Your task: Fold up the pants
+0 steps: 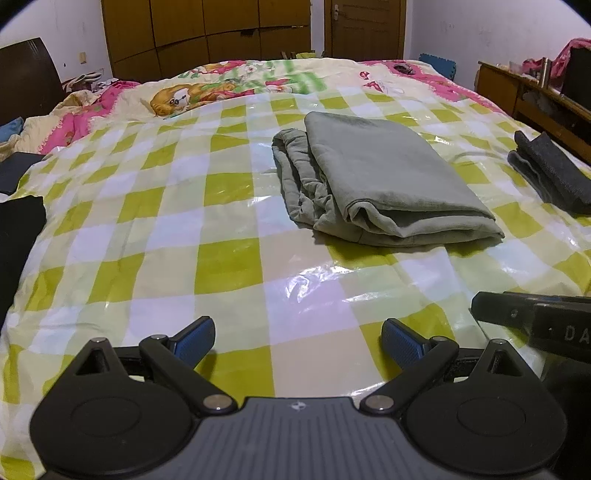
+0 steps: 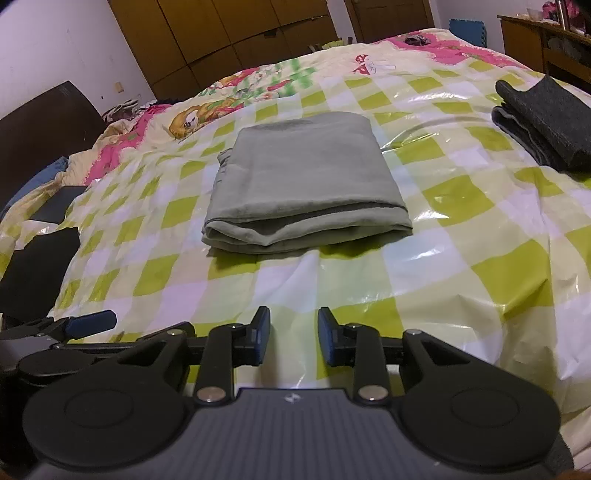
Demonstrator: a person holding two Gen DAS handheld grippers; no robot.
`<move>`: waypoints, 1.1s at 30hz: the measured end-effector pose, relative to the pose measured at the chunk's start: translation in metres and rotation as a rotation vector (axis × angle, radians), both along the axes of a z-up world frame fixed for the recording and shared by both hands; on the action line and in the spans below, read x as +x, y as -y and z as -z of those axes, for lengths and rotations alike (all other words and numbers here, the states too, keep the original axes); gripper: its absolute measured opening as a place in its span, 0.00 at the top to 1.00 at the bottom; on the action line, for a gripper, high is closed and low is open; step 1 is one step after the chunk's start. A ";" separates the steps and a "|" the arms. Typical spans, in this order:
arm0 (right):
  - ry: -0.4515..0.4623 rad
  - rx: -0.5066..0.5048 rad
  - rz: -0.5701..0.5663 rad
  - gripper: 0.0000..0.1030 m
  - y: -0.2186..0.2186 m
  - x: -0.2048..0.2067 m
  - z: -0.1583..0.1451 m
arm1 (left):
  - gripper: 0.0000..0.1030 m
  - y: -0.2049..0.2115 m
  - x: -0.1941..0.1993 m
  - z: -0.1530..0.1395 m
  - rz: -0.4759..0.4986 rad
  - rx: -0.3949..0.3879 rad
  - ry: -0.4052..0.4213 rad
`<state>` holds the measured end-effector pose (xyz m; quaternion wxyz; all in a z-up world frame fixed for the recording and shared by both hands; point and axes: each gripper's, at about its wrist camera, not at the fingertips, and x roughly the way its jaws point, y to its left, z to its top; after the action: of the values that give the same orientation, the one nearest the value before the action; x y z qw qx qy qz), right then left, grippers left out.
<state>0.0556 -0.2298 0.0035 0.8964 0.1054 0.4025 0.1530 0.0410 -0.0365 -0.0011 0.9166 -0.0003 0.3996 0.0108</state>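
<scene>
Grey-green pants (image 1: 373,177) lie folded into a thick rectangle on the green-checked plastic sheet (image 1: 221,258) covering the bed; they also show in the right wrist view (image 2: 303,184). My left gripper (image 1: 298,341) is wide open and empty, hovering over the sheet well short of the pants. My right gripper (image 2: 293,341) is open with a narrower gap, also empty and short of the pants. The right gripper's body shows at the right edge of the left wrist view (image 1: 535,317). A left fingertip (image 2: 92,321) shows in the right wrist view.
A folded dark grey garment (image 1: 550,173) lies at the bed's right side, also in the right wrist view (image 2: 546,122). Black cloth (image 2: 40,269) lies at the left edge. A cartoon quilt (image 1: 236,85), wardrobe (image 1: 207,33) and wooden desk (image 1: 532,96) stand beyond.
</scene>
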 end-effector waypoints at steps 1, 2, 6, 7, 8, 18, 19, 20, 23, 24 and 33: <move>0.000 -0.003 -0.001 0.71 0.000 0.000 0.000 | 0.00 0.000 0.000 -0.001 0.000 -0.002 0.003; 0.000 -0.008 -0.002 0.71 -0.001 0.000 0.000 | 0.00 0.000 -0.001 -0.001 0.000 0.001 0.008; 0.006 -0.029 -0.007 0.71 -0.004 0.000 0.000 | 0.00 0.000 -0.002 -0.001 0.004 0.015 0.015; 0.006 -0.032 -0.009 0.71 -0.004 0.000 0.000 | 0.00 0.001 -0.002 -0.001 0.007 0.016 0.014; 0.007 -0.035 -0.009 0.71 -0.004 0.000 0.000 | 0.00 0.001 -0.002 -0.001 0.010 0.019 0.014; 0.020 -0.087 -0.014 0.66 -0.010 -0.001 -0.002 | 0.00 -0.001 -0.003 0.005 0.012 0.001 0.003; 0.020 -0.090 -0.015 0.66 -0.010 -0.001 -0.001 | 0.00 -0.002 -0.003 0.005 0.012 -0.001 0.003; 0.019 -0.095 -0.014 0.66 -0.010 -0.001 -0.001 | 0.00 -0.002 -0.003 0.005 0.013 -0.001 0.003; 0.019 -0.107 -0.015 0.66 -0.011 -0.001 -0.001 | 0.00 -0.003 -0.003 0.006 0.016 -0.002 0.005; 0.020 -0.112 -0.015 0.66 -0.012 -0.001 -0.001 | 0.00 -0.003 -0.003 0.006 0.017 -0.004 0.005; 0.028 -0.140 -0.026 0.65 -0.016 -0.002 0.000 | 0.00 -0.004 -0.003 0.007 0.018 -0.010 0.007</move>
<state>0.0532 -0.2139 0.0038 0.9050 0.0350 0.4012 0.1374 0.0380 -0.0327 -0.0080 0.9180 -0.0011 0.3965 0.0005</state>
